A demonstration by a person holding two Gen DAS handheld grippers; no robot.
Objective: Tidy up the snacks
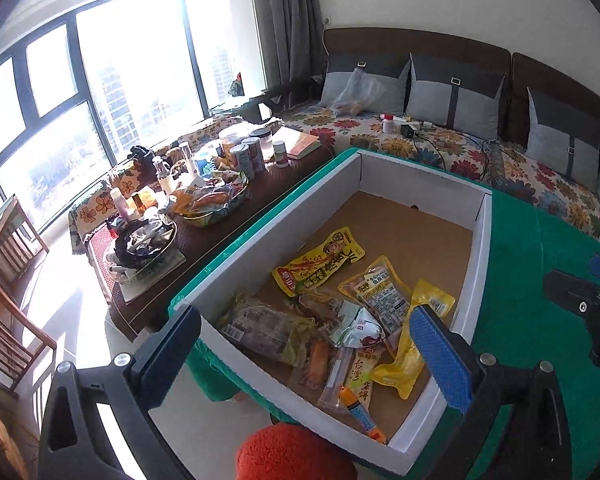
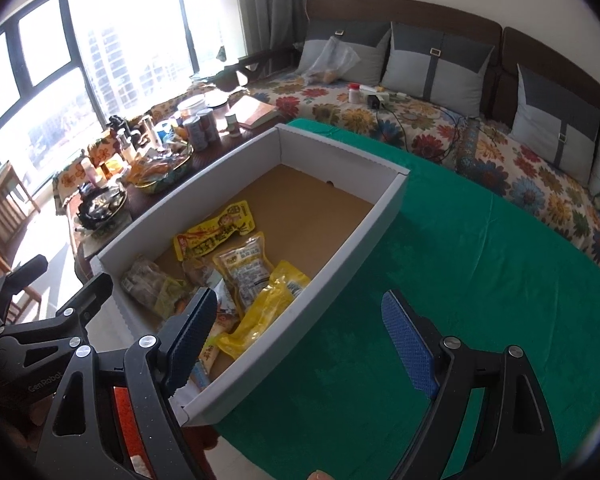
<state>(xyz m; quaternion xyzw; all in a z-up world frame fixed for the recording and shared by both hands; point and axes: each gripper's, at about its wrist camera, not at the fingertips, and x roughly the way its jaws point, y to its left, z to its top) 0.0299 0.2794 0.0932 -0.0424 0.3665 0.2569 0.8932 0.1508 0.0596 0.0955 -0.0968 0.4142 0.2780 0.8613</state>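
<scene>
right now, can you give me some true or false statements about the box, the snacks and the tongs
1. The white cardboard box sits on a green cloth. True.
2. The box is empty. False: several snack packets, such as a yellow packet, lie on its brown floor.
3. The left tongs are clamped on a packet. False: the jaws stand wide open with nothing gripped.
4. The right tongs are open and hold nothing. True.
5. The far end of the box floor is bare. True.
</scene>
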